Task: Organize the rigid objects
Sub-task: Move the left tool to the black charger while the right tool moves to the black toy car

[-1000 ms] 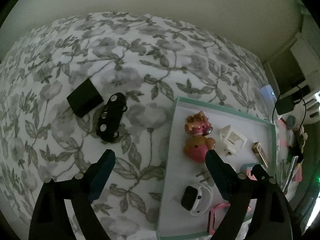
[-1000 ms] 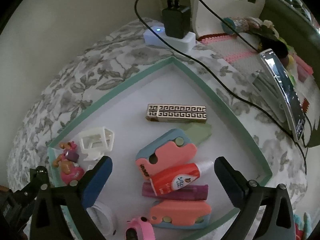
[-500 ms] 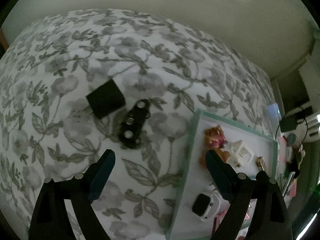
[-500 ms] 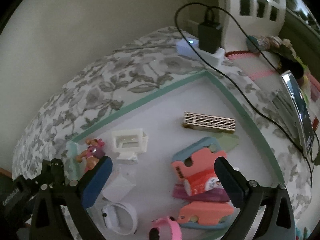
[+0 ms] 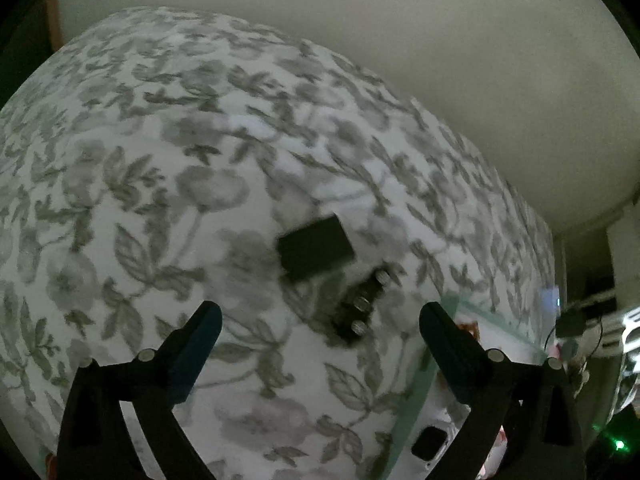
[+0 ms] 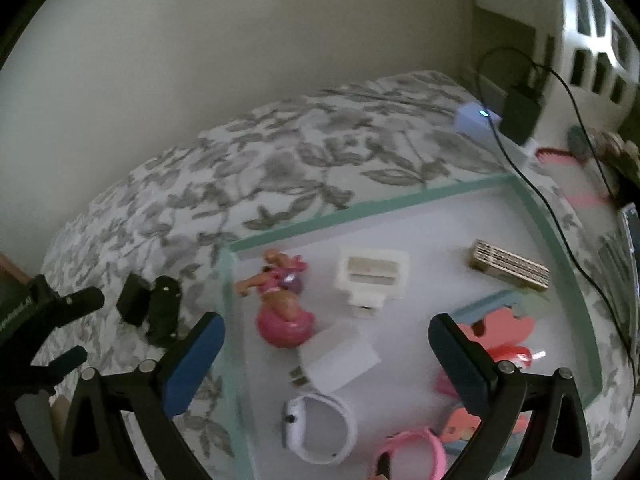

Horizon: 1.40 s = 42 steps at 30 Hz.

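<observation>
A flat black box (image 5: 316,250) and a black toy car (image 5: 360,306) lie on the flowered cloth, left of the teal-rimmed white tray (image 5: 424,392). My left gripper (image 5: 319,316) hovers above them with its jaws opening; nothing is gripped, and the car shows in the gap on the cloth below. My right gripper (image 6: 325,324) hangs open over the tray (image 6: 360,210), empty. Under it lie a pink figurine (image 6: 280,300), a white toy piece (image 6: 372,276), a white charger (image 6: 340,360) and a white watch (image 6: 320,428). The left gripper (image 6: 76,330) shows at the left near the box (image 6: 134,304) and car (image 6: 164,314).
The tray also holds a patterned box (image 6: 508,266), coral and blue pieces (image 6: 500,320) and a pink watch (image 6: 412,450). A power strip with a black adapter (image 6: 520,110) and cable sits behind the tray. A wall borders the cloth at the back.
Both grippers have moved left and rolled. The left one left the tray and now hangs over the cloth by the box and car, jaws slightly wider. The right one now hangs over the tray's left part.
</observation>
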Each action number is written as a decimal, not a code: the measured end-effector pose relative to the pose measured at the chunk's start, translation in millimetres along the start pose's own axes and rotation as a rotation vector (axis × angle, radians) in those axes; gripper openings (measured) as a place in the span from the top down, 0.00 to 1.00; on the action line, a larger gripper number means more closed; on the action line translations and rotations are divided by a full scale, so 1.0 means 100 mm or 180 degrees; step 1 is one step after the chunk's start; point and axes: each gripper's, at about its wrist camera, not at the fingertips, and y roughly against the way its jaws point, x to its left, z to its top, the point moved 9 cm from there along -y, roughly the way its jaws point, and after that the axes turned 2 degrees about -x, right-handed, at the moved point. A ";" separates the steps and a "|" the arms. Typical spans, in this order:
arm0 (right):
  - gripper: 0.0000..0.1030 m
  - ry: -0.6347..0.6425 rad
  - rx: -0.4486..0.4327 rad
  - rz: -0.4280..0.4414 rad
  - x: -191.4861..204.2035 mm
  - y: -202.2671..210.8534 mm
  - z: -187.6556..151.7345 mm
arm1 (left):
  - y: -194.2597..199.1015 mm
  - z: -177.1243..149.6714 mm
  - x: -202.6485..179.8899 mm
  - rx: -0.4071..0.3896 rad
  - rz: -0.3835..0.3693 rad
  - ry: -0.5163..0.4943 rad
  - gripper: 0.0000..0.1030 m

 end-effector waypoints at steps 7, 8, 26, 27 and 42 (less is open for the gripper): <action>0.00 0.0326 -0.0074 0.0204 0.42 0.02 0.02 | 0.14 0.21 0.23 -0.0252 0.0059 0.0049 0.03; 0.00 0.0355 -0.0083 0.0226 0.47 0.02 0.03 | 0.15 0.23 0.24 -0.0278 0.0059 0.0045 0.03; 0.00 0.0604 0.0004 0.0533 1.01 -0.27 0.18 | -0.23 0.41 0.41 -0.0112 0.0110 -0.0118 0.03; 0.00 0.0603 0.0027 0.0515 1.03 -0.31 0.19 | -0.26 0.41 0.41 -0.0090 0.0113 -0.0115 0.03; 0.00 0.0745 0.0256 0.0274 1.12 -0.82 0.32 | -0.78 0.39 0.29 0.0164 0.0117 -0.0106 0.03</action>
